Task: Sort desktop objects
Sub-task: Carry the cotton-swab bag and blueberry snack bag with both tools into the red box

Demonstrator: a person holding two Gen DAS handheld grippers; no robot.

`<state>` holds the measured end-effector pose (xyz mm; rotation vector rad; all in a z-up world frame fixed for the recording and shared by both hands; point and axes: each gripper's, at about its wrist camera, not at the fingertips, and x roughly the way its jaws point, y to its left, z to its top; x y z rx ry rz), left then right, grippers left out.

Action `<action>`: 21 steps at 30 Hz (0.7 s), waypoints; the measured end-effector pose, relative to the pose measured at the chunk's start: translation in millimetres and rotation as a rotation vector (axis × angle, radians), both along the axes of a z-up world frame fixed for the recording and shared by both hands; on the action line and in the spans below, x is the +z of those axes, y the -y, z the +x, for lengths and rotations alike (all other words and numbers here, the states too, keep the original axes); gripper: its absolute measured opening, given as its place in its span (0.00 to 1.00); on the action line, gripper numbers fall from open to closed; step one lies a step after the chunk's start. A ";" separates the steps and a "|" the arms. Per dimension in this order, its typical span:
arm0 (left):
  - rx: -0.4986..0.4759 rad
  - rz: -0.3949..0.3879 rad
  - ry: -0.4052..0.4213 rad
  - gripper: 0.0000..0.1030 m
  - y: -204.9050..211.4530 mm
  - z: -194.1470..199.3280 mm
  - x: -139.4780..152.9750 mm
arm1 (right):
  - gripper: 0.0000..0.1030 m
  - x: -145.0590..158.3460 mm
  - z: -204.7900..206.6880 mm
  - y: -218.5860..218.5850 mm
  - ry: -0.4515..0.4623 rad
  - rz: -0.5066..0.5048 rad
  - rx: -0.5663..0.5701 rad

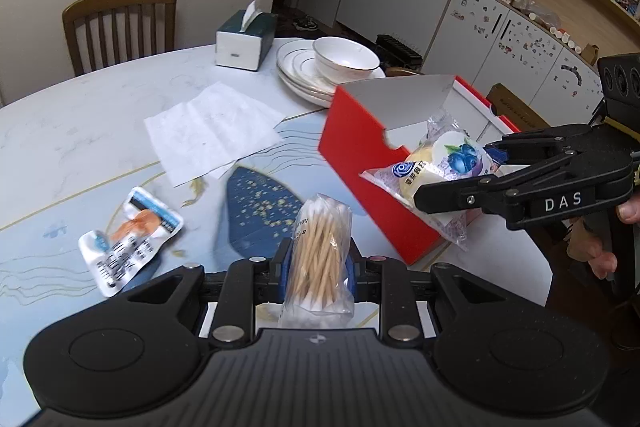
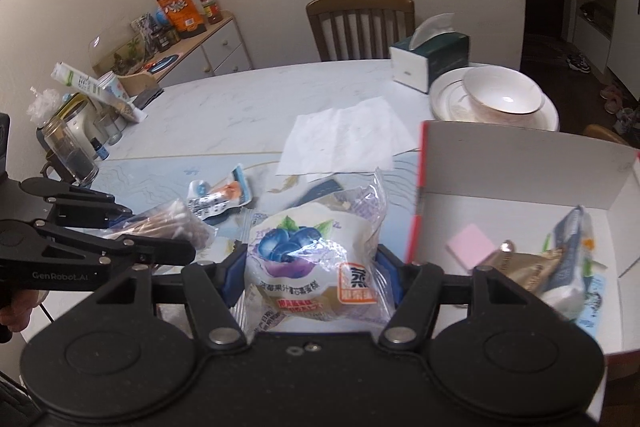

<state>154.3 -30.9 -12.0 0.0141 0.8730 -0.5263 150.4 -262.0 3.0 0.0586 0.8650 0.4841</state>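
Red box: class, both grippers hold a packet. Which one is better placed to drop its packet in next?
Right. The right gripper holds the blueberry cake packet at the red box's edge; the left gripper, with the cotton swabs, is further back.

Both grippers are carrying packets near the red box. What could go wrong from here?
1. The left gripper pinches the slim cotton swab bag low down; its loose top could flop or slip out.
2. The right gripper squeezes a soft blueberry cake packet, which could get crushed.
3. The red box already holds packets, and both grippers converging on it might collide.
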 end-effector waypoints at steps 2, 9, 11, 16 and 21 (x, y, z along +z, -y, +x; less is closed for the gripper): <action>-0.003 0.003 0.001 0.23 9.1 1.2 0.8 | 0.61 1.0 0.9 11.2 0.003 0.005 -0.011; -0.024 0.011 0.007 0.23 44.3 5.7 3.0 | 0.61 0.3 3.1 50.5 0.013 0.004 -0.042; -0.034 0.013 0.009 0.23 55.0 6.5 3.2 | 0.61 -0.6 2.3 60.6 0.016 0.008 -0.046; -0.061 0.020 0.017 0.23 84.6 9.5 4.1 | 0.61 -1.8 1.0 85.6 0.020 0.011 -0.065; -0.094 0.030 0.027 0.23 112.7 14.5 5.9 | 0.61 -4.2 1.4 110.1 0.023 0.010 -0.088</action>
